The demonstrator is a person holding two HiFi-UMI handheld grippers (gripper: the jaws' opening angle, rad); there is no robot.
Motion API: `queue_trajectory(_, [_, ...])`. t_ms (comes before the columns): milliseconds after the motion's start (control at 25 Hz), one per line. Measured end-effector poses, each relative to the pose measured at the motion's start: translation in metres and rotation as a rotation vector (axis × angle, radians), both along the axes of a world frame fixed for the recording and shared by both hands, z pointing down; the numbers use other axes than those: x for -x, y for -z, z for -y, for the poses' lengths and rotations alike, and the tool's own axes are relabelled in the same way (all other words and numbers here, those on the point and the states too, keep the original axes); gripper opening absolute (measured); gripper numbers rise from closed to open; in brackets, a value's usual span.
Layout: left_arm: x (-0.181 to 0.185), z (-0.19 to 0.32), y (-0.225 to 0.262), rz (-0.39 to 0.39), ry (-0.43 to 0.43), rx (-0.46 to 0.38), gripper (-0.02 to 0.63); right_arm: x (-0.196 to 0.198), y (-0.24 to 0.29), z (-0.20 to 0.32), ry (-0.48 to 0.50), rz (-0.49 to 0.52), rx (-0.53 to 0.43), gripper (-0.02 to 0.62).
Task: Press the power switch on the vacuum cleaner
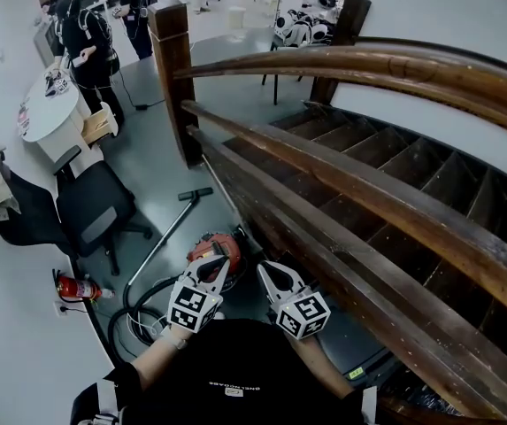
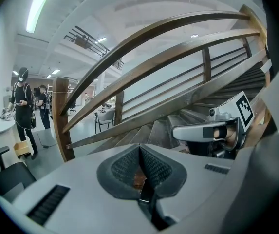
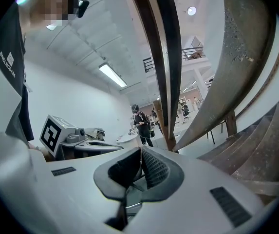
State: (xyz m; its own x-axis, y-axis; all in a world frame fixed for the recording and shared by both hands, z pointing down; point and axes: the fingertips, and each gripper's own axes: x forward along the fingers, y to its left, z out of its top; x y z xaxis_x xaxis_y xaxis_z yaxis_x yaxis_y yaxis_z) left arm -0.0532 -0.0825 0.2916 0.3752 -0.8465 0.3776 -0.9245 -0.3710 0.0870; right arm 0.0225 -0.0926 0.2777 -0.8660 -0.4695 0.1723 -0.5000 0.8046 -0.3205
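A broad hall with a grey floor (image 1: 160,162) fills the head view. A curved staircase with dark wooden handrails (image 1: 350,197) sweeps across its right side, and a black office chair (image 1: 94,211) stands at the left.

At the foot of the stairs, the red-orange canister vacuum cleaner (image 1: 216,246) sits on the floor. Its slim metal wand (image 1: 160,242) runs away up and to the left to a black floor head (image 1: 195,194), and a black hose (image 1: 134,312) coils nearer the person.

The left gripper (image 1: 213,271) hangs just over the canister, its jaws pressed together with nothing between them. The right gripper (image 1: 272,277) is just beside it, further towards the stairs, and its jaws are likewise closed and empty. Both gripper views look out at the railings, not down.

The left jaws are the nearer pair, and the canister lies ahead of them and below. The power switch itself can't be made out, nor whether it has been pressed.
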Motion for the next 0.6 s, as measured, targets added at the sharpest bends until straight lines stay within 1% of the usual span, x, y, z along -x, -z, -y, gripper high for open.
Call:
queue_trajectory(360, [-0.0071, -0.0052, -0.0018, 0.004, -0.015, 0.006, 0.015, -0.0029, -0.0048, -0.0032, -0.009, 0.003, 0.016, 0.028])
queue_trajectory(600, [-0.0077, 0.0002, -0.0026, 0.009, -0.013, 0.004, 0.015, -0.0040, -0.0056, 0.0014, -0.010, 0.004, 0.014, 0.028])
